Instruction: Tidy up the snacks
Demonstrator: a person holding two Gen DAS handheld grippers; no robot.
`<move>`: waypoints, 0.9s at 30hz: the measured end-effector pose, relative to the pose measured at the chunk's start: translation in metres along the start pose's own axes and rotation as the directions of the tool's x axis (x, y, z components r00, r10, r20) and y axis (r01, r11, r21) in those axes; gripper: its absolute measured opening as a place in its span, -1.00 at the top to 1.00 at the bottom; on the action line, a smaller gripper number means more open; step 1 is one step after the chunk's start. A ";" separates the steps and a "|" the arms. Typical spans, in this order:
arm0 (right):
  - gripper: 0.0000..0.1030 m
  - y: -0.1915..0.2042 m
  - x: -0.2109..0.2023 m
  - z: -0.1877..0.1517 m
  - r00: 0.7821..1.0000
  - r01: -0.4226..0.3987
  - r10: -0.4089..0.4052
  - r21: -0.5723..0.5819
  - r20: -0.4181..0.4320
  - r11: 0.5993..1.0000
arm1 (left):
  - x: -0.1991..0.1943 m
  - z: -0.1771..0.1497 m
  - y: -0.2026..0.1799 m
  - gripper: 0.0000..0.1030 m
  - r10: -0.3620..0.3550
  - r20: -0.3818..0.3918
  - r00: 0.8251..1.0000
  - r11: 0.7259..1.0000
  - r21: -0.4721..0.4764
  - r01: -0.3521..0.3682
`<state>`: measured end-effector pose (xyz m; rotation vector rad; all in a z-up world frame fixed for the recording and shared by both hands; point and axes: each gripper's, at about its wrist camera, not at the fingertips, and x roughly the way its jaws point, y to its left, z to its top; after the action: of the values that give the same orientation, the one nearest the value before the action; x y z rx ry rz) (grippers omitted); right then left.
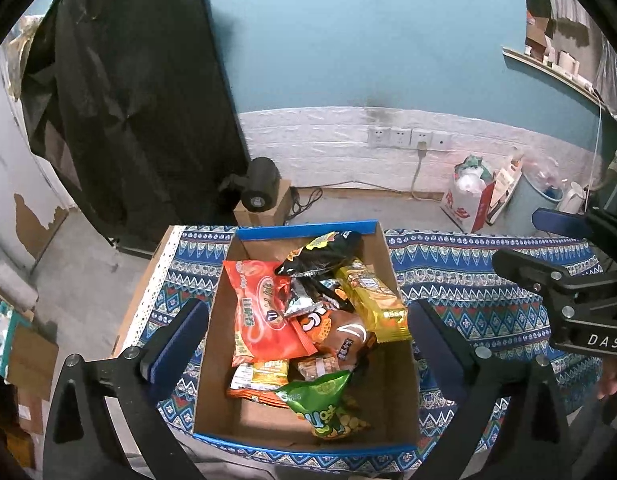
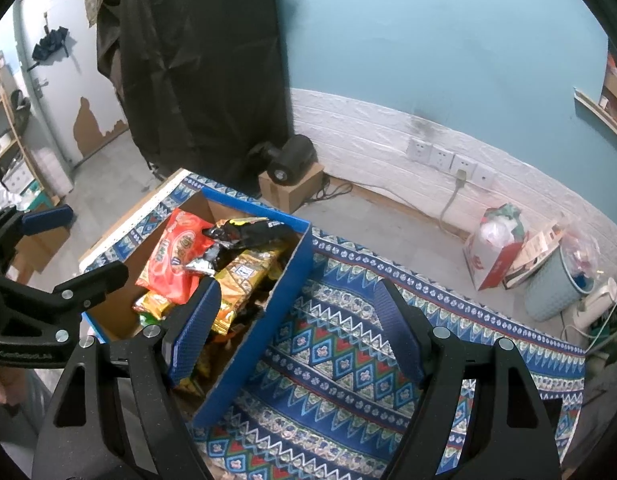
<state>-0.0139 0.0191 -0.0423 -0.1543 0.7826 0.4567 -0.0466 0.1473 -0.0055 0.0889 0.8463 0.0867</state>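
A: What is being shown at the centre of the left wrist view?

B: A cardboard box (image 1: 308,420) with blue outer walls is being shown on a patterned tablecloth (image 1: 488,272). The snacks are being held inside it: a red packet (image 1: 260,312), a black packet (image 1: 320,256), a yellow packet (image 1: 372,300), an orange-brown packet (image 1: 340,332) and a green packet (image 1: 328,404) are being piled together, overlapping.

A: How is the left gripper (image 1: 308,320) being presented?

B: It is being held above the box with its jaws spread wide, one finger to each side of the box; nothing is being gripped.

A: And the right gripper (image 2: 296,320)?

B: It is likewise being held with its fingers parted and nothing between them. Its left finger is being seen over the box interior, its right finger over the bare cloth, with the box's blue side wall (image 2: 268,320) between them.

A: What is being seen in the background?

B: A teal wall (image 1: 368,40) with white sockets (image 1: 408,138), a dark hanging cloth (image 1: 128,100), a black cylindrical device on a small box (image 1: 260,184), and a pale blue basket (image 2: 556,280) on the floor are being shown.
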 end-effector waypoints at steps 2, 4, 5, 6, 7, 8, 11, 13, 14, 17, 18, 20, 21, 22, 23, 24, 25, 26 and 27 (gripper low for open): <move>-0.51 0.000 0.000 0.000 1.000 0.000 0.000 -0.001 0.001 1.000 | 0.000 0.000 0.000 -0.96 -0.001 -0.004 1.000 1.000 0.002 0.001; -0.51 -0.001 0.000 0.000 1.000 0.003 -0.003 -0.001 0.002 1.000 | 0.001 -0.001 -0.001 -0.96 -0.001 -0.010 1.000 1.000 0.003 0.001; -0.51 -0.002 0.000 0.000 1.000 0.003 -0.003 0.000 0.002 1.000 | 0.001 -0.001 -0.001 -0.96 -0.004 -0.013 1.000 1.000 0.003 0.004; -0.51 -0.003 0.000 0.001 1.000 0.005 -0.005 0.000 0.001 1.000 | 0.001 -0.001 -0.001 -0.96 -0.005 -0.014 1.000 1.000 0.004 0.005; -0.51 -0.003 0.000 0.001 1.000 0.006 -0.006 0.001 0.000 1.000 | 0.001 -0.001 -0.001 -0.96 -0.003 -0.016 1.000 1.000 0.004 0.003; -0.51 -0.004 0.000 0.001 1.000 0.006 -0.006 0.002 0.000 1.000 | 0.001 -0.001 -0.001 -0.96 -0.002 -0.016 1.000 1.000 0.005 0.002; -0.51 -0.003 0.000 0.002 1.000 0.009 -0.009 0.002 -0.001 1.000 | 0.001 -0.001 -0.002 -0.96 0.006 -0.018 1.000 1.000 0.006 -0.006; -0.51 -0.003 0.000 0.002 1.000 0.010 -0.010 0.001 0.000 1.000 | 0.001 -0.002 -0.002 -0.96 0.015 -0.026 1.000 1.000 0.010 -0.015; -0.51 -0.003 0.000 0.002 1.000 0.012 -0.012 0.001 0.000 1.000 | 0.002 -0.002 -0.002 -0.96 0.012 -0.030 0.999 1.000 0.011 -0.011; -0.51 -0.004 0.000 0.002 1.000 0.014 -0.014 0.001 -0.001 1.000 | 0.003 -0.002 -0.002 -0.96 0.011 -0.042 0.999 1.000 0.006 -0.010; -0.51 -0.004 0.000 0.002 1.000 0.014 -0.014 0.002 0.000 1.000 | 0.003 -0.003 -0.001 -0.96 0.010 -0.045 0.999 1.000 0.004 -0.010; -0.51 -0.004 0.000 0.002 1.000 0.014 -0.014 0.000 0.000 1.000 | 0.004 -0.002 0.000 -0.96 0.005 -0.049 0.999 1.000 -0.008 -0.005; -0.51 -0.004 0.000 0.002 1.000 0.014 -0.014 0.001 0.000 1.000 | 0.004 -0.002 0.001 -0.96 0.003 -0.051 0.999 1.000 -0.013 -0.004; -0.51 -0.004 0.000 0.002 1.000 0.014 -0.014 0.001 -0.001 1.000 | 0.004 -0.002 0.002 -0.96 0.001 -0.053 0.999 1.000 -0.019 -0.002; -0.51 -0.004 0.000 0.002 1.000 0.015 -0.015 0.001 -0.002 1.000 | 0.005 -0.002 0.003 -0.96 -0.003 -0.055 0.998 1.000 -0.024 0.002; -0.51 -0.004 0.000 0.002 1.000 0.015 -0.015 0.000 -0.002 1.000 | 0.006 -0.002 0.003 -0.96 -0.007 -0.057 0.998 1.000 -0.028 0.005; -0.51 -0.005 0.000 0.002 1.000 0.016 -0.016 0.000 -0.004 1.000 | 0.006 -0.002 0.004 -0.96 -0.011 -0.060 0.998 0.999 -0.031 0.010; -0.51 -0.005 0.000 0.003 1.000 0.017 -0.017 -0.001 -0.006 1.000 | 0.008 -0.002 0.004 -0.96 -0.016 -0.065 0.998 0.999 -0.034 0.014; -0.51 -0.006 0.000 0.002 1.000 0.017 -0.017 -0.002 -0.006 1.000 | 0.008 -0.003 0.004 -0.96 -0.019 -0.068 0.997 0.999 -0.035 0.017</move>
<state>-0.0095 0.0146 -0.0409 -0.1640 0.7867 0.4405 -0.0434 0.1526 -0.0127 0.0458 0.9138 0.0881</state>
